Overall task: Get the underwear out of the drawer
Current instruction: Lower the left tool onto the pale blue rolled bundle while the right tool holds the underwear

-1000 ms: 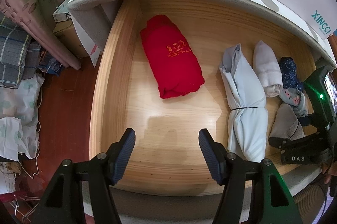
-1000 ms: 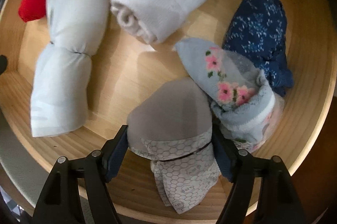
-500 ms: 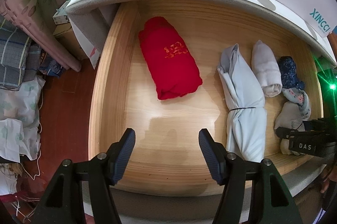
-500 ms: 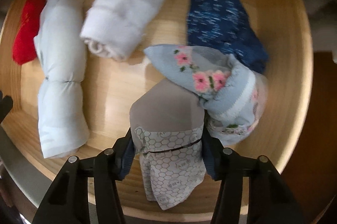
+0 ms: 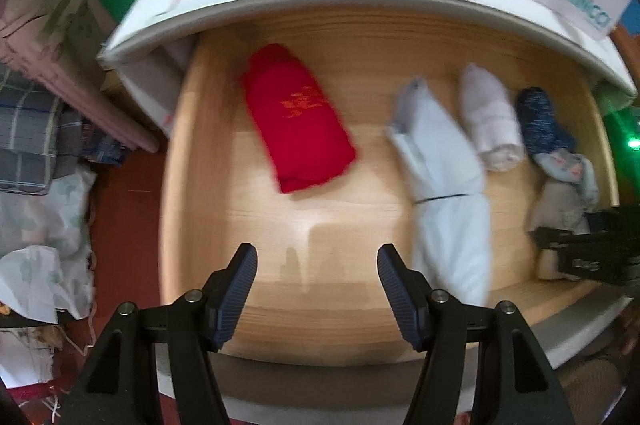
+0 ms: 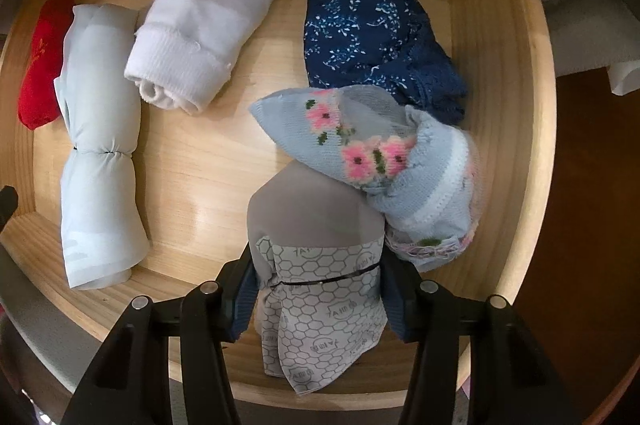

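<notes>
— Six soft rolls lie in the wooden drawer (image 6: 520, 129). Which one is pinched?
— The right gripper (image 6: 316, 289) clamps the grey honeycomb-print underwear roll (image 6: 316, 245) by the front wall. The left gripper (image 5: 316, 289) hangs spread, holding nothing.

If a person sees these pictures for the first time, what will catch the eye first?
Probably the folded bright red garment, lying alone on the left of the wooden drawer. Next comes the right gripper, closed on a rolled grey garment with a honeycomb-print band at the drawer's front right, beside a light blue flowered roll. The left gripper hangs open and empty above the bare floor of the drawer.
</notes>
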Demonstrator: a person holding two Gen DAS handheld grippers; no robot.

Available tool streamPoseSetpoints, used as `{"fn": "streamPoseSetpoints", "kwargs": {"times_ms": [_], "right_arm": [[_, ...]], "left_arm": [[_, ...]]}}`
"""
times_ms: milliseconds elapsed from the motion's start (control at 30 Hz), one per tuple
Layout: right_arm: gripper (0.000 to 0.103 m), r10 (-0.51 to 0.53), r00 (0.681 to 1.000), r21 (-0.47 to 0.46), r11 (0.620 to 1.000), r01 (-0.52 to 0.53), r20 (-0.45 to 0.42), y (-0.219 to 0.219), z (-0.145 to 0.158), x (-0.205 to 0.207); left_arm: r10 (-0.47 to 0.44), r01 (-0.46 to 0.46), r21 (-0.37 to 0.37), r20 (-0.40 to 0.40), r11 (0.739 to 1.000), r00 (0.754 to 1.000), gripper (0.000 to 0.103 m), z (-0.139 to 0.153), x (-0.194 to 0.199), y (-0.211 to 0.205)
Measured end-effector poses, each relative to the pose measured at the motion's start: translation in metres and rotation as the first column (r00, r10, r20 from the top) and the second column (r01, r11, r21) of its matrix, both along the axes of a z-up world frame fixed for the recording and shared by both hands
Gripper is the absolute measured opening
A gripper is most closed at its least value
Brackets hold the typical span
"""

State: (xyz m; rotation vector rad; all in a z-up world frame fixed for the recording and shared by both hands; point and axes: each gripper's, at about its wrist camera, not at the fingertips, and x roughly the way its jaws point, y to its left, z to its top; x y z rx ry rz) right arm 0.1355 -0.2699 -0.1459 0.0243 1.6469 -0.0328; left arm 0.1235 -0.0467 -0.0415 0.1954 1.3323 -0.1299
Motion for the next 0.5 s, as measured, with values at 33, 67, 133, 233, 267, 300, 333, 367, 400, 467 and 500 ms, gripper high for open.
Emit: {"fn": "streamPoseSetpoints", "kwargs": {"times_ms": [33, 67, 133, 233, 267, 300, 333, 367, 400, 467, 500], "right_arm": [[0.049, 0.003, 1.000, 0.001, 1.000, -0.003, 0.000, 0.002, 0.000, -0.001], [0.049, 0.007, 1.000, 0.000, 1.000, -0.007, 0.001, 0.003, -0.001, -0.004], [0.049, 0.018, 1.000, -0.002, 1.000, -0.018, 0.002, 0.008, 0.002, -0.015], [0.049, 0.024, 1.000, 0.000, 1.000, -0.024, 0.004, 0.025, 0.025, -0.014], [0.049, 0.025, 1.000, 0.002, 1.000, -0.025, 0.006, 0.026, 0.025, -0.015], [0.049, 0.025, 1.000, 0.004, 1.000, -0.025, 0.007, 0.026, 0.024, -0.016], [0.049, 0.027, 1.000, 0.006, 1.000, -0.027, 0.009, 0.027, 0.024, -0.018], [0.049, 0.028, 1.000, 0.009, 1.000, -0.028, 0.010, 0.026, 0.025, -0.019], [0.049, 0.029, 1.000, 0.012, 1.000, -0.029, 0.011, 0.023, 0.029, -0.018], [0.049, 0.028, 0.999, 0.018, 0.999, -0.028, 0.015, 0.021, 0.032, -0.020], [0.049, 0.028, 0.999, 0.021, 0.999, -0.028, 0.017, 0.020, 0.033, -0.021]], "left_arm": [[-0.007, 0.006, -0.016, -0.006, 1.000, 1.000, 0.064, 0.002, 0.000, -0.007], [-0.010, 0.010, -0.027, -0.006, 1.000, 1.000, 0.064, 0.004, 0.001, -0.012], [-0.012, 0.012, -0.051, -0.006, 0.999, 1.000, 0.064, 0.007, 0.003, -0.024], [-0.019, 0.018, -0.065, -0.008, 0.998, 1.000, 0.064, 0.010, 0.008, -0.044], [-0.020, 0.019, -0.068, -0.012, 0.998, 1.000, 0.064, 0.009, 0.010, -0.049], [-0.024, 0.022, -0.074, -0.026, 0.997, 0.999, 0.064, 0.007, 0.012, -0.055], [-0.028, 0.024, -0.083, -0.041, 0.996, 0.999, 0.064, 0.004, 0.014, -0.059], [-0.023, 0.017, -0.090, -0.062, 0.996, 0.998, 0.064, 0.001, 0.016, -0.064], [-0.012, 0.005, -0.088, -0.076, 0.996, 0.997, 0.064, -0.003, 0.019, -0.068], [0.002, -0.010, -0.085, -0.094, 0.996, 0.996, 0.064, -0.010, 0.022, -0.073], [0.007, -0.015, -0.076, -0.102, 0.997, 0.995, 0.064, -0.014, 0.023, -0.076]]}}
